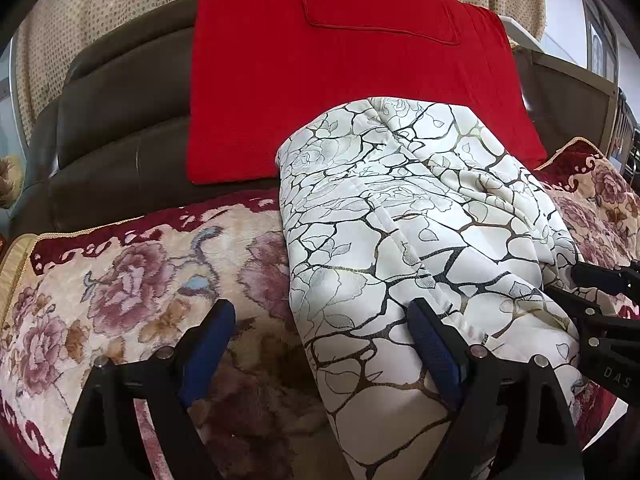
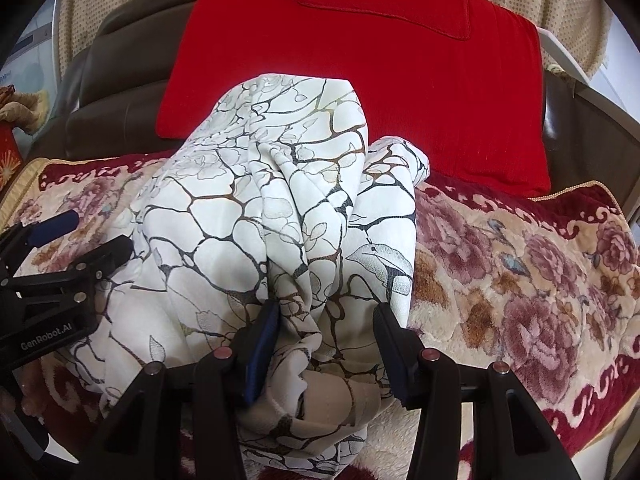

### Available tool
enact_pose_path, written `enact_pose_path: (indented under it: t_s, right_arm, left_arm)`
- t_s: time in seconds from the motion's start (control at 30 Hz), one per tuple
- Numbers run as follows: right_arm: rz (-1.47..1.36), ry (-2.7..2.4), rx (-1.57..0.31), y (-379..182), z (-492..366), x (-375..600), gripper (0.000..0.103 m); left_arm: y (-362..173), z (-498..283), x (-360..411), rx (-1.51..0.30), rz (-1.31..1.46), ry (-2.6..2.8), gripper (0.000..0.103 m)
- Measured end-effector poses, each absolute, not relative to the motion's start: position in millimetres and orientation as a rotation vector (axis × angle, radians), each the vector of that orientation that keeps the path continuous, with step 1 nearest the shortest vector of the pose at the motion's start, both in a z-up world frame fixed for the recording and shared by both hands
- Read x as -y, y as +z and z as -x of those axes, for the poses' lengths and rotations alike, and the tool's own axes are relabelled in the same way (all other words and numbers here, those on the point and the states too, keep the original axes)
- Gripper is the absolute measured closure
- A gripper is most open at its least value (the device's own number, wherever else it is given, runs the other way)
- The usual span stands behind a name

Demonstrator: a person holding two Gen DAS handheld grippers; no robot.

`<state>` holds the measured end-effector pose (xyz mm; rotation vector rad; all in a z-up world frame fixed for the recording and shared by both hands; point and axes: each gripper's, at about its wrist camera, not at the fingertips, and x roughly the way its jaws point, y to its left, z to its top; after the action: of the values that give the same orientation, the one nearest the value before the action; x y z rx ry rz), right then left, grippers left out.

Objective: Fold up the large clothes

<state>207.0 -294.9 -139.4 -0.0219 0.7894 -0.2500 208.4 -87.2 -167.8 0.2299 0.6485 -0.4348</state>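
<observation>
A white garment (image 1: 400, 208) printed with black crack lines and roses lies bunched on a floral blanket (image 1: 132, 288). My left gripper (image 1: 320, 320) stands wide open at the garment's left edge. Its right finger rests on the cloth and its left finger is over the blanket. My right gripper (image 2: 326, 316) is shut on a gathered fold of the garment (image 2: 248, 200) near its front right side, with cloth filling the gap between the pads. Each gripper shows in the other's view: the right gripper (image 1: 568, 284) at the cloth's right edge, the left gripper (image 2: 100, 232) at the cloth's left edge.
A red cushion (image 1: 340, 80) leans on the brown leather sofa back (image 1: 120, 120) just behind the garment. A dotted beige curtain (image 1: 100, 8) hangs behind that. The blanket's dark red border (image 2: 580, 420) runs along the front right edge.
</observation>
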Motion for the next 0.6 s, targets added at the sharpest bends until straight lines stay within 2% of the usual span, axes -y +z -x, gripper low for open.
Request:
enact_pose_path:
  t_s: [0.6]
  right_arm:
    - [0.068, -0.261, -0.785, -142.8, -210.6, 292.4, 0.049]
  left_arm:
    - [-177.8, -224.5, 98.6, -0.672, -0.270, -0.401, 0.007]
